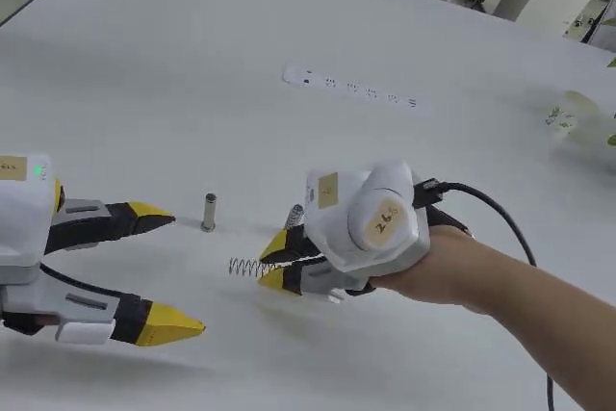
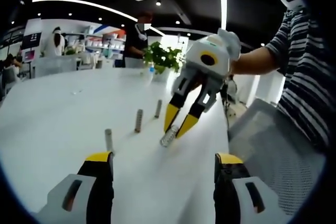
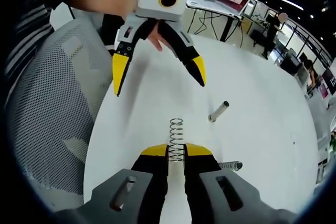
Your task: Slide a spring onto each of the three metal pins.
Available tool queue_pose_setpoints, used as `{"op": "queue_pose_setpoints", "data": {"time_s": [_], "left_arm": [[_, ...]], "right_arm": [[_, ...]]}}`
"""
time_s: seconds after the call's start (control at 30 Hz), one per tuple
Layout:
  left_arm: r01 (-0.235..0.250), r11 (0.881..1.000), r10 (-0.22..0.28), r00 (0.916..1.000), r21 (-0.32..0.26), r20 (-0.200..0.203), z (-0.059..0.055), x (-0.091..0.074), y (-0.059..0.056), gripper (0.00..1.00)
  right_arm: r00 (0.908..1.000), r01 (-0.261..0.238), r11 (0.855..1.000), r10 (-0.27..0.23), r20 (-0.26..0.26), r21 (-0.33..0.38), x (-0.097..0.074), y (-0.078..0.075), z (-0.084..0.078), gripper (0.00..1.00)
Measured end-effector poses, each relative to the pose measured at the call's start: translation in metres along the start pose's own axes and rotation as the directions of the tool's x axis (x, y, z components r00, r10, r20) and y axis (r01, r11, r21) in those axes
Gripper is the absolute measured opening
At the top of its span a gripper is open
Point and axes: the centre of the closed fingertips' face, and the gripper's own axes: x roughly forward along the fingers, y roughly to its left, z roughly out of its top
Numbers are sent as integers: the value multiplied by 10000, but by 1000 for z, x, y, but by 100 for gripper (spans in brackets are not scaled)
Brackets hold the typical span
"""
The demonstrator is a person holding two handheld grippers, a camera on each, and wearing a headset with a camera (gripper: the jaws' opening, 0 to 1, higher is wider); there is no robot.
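One light, springy coil — my right gripper [image 1: 273,264] pinches the spring [image 3: 176,140] by its near end. The rest pokes out ahead, likely to bend or flick away if pushed askew. My left gripper [image 1: 183,273] hangs wide and empty; it could steady the free end. The bare pin [image 1: 209,212] stands upright near the spring's free tip — open table [image 1: 192,64] beyond, its edge by the mesh chair [image 3: 58,77] near.

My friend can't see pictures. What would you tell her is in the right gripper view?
The yellow-tipped right gripper is shut on a spring that pokes out past its jaws, over a white table. Facing it, the left gripper is open. A bare metal pin stands nearby, and another pin seems to wear a spring already.
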Motion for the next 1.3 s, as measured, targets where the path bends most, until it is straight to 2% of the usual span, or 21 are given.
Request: {"op": "queue_pose_setpoints", "data": {"time_s": [0.13, 0.4, 0.5, 0.63, 0.73, 0.83, 1.3], "left_arm": [[98, 9999, -97, 9999, -59, 104, 3, 2, 0, 69], [480, 9988, -480, 9988, 116, 1, 3, 14, -5, 61], [732, 9971, -732, 9973, 192, 4, 6, 18, -9, 49], [970, 9948, -969, 9953, 296, -31, 9, 24, -11, 42], [1040, 9942, -1043, 9945, 258, 93, 13, 27, -10, 36], [1288, 9915, -1291, 9915, 206, 178, 15, 29, -14, 29], [1680, 9854, -1684, 9857, 289, 110, 14, 36, -20, 12]], "right_arm": [[10000, 27, 10000, -27, 55, 39, -1, 3, 1, 8], [9996, 110, 9999, -112, 264, 67, -5, 3, 7, 8], [9994, 128, 9999, -128, 329, 4, -7, 5, 10, 8], [9993, 123, 9999, -120, 350, -79, -8, 7, 12, 8], [9989, 132, 9999, -130, 452, -28, -8, 7, 14, 8], [9985, 154, 9999, -152, 527, -44, -9, 8, 16, 8], [9977, 163, 9998, -153, 666, -131, -13, 8, 20, 8]]}}
